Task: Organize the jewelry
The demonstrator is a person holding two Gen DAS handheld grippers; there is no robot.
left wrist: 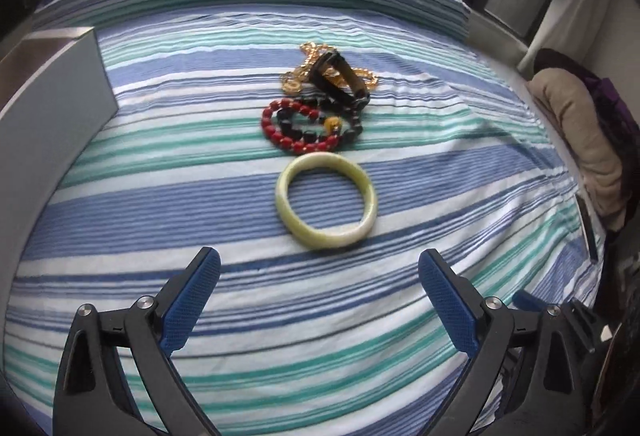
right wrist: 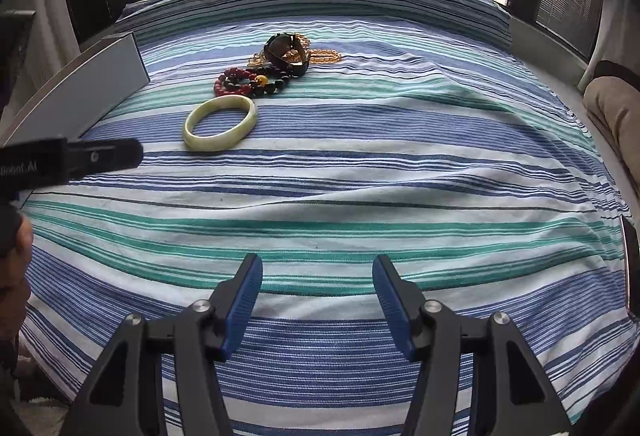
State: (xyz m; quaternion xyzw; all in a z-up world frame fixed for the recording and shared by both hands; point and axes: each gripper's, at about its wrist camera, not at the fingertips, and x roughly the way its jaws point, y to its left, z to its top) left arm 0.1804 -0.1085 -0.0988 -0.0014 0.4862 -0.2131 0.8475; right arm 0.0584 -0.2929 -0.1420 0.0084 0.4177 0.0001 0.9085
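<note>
Left gripper (left wrist: 320, 268) jaws spread wide, empty, just near of the pale green jade bangle (left wrist: 326, 201) lying flat on the blue-striped bed sheet (left wrist: 440, 172). Red and dark bead bracelets (left wrist: 310, 126) piled beyond it. Right gripper (right wrist: 318, 272) half spread, empty, well apart.

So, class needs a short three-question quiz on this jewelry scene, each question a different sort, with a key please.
1. True or false: the left gripper holds the green bangle.
2. Which piece lies nearest the left gripper? A) gold chain B) green bangle C) red beads
3. Fill in: the jewelry lies on a ______ sheet.

Key
1. False: both the left and right gripper are open and empty, and the bangle lies ahead of the left one.
2. B
3. Striped
</note>
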